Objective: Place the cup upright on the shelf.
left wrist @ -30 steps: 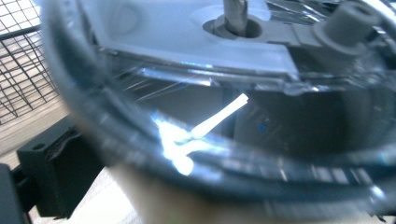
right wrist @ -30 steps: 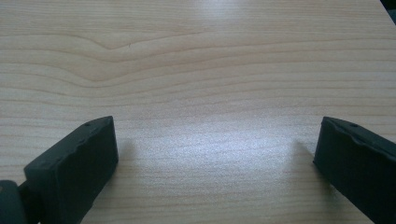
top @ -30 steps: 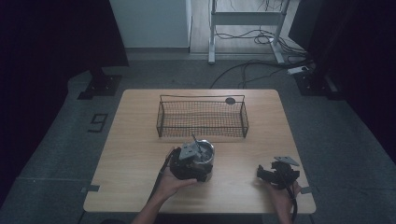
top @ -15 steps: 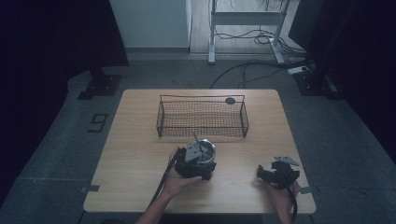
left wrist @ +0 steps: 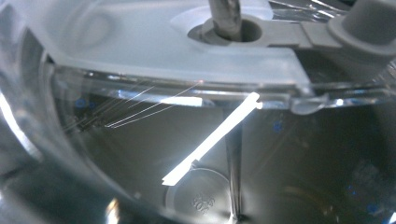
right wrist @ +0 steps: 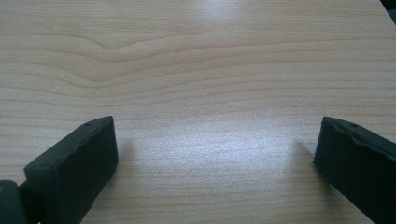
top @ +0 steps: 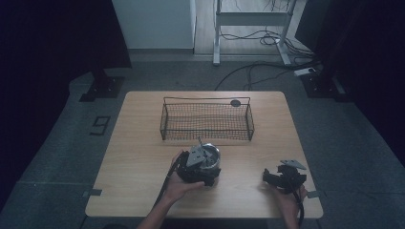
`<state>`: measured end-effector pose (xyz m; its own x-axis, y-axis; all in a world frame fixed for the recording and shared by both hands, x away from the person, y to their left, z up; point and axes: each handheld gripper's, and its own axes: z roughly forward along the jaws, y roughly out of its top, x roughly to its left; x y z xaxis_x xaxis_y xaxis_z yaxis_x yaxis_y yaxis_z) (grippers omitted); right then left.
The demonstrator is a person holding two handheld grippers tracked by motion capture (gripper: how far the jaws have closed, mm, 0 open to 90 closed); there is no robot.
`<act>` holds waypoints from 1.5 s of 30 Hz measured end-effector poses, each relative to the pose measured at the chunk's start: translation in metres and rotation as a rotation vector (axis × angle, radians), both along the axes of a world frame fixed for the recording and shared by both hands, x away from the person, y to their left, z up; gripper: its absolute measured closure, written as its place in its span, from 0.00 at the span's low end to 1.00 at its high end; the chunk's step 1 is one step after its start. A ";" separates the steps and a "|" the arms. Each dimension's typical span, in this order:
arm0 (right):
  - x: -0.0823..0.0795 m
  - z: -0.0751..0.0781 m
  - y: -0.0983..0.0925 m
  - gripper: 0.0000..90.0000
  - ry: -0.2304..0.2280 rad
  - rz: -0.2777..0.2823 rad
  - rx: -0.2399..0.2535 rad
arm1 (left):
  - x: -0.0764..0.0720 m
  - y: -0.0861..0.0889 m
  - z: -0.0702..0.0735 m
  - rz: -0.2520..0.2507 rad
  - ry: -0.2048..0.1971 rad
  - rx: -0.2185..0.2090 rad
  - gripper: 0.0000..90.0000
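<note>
Dim room light falls on a pale wooden table (top: 138, 157) standing on a grey floor, with dark stands and loose cables at the far side. Near the front edge, a little left of centre, stands a clear plastic container (top: 208, 160) with a pale lid and a thin metal rod rising through the lid's middle. In the left gripper view the container (left wrist: 140, 154) is pressed right up to the lens: its curved transparent wall, the frosted lid (left wrist: 154, 42) above it and the rod (left wrist: 224, 14) passing through a round hole in that lid, then running on down inside to the moulded base. The left gripper (top: 198, 168) lies against the near side of the container in the high view, the person's left hand (top: 179, 186) wrapped around its body. Its jaws have just been closing, and the container sits at them, but no frame shows the pads, so I cannot tell whether they press on the container's wall or stand off it. Just beyond the container, across the middle of the table, sits a long black wire basket (top: 165, 119), with a small dark round thing (top: 235, 102) at its far rim. Well apart, near the front right corner, the right gripper (top: 282, 177) rests low over the wood in the person's right hand (top: 289, 198). In the right gripper view its two black jaws stand wide apart, released, with bare wood grain between them (right wrist: 215, 154).
</note>
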<state>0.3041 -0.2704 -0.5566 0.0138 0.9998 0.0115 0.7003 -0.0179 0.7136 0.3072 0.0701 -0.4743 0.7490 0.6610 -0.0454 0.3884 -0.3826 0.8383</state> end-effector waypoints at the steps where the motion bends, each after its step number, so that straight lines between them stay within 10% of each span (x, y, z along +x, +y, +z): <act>1: 0.000 0.000 0.000 0.00 0.000 0.000 0.000 | 0.000 0.000 0.002 -0.002 -0.002 -0.002 0.04; 21: 0.002 0.000 -0.001 0.00 -0.002 0.004 -0.002 | 0.020 0.014 0.043 0.095 -0.016 -0.035 0.05; 45: 0.004 0.000 -0.001 0.00 -0.001 -0.002 -0.002 | 0.030 0.019 0.072 0.090 -0.039 -0.049 0.05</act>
<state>0.3081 -0.2719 -0.5567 0.0158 0.9998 0.0090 0.6994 -0.0175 0.7145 0.3373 0.0893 -0.4022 0.6884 0.7236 -0.0511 0.3860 -0.3057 0.8704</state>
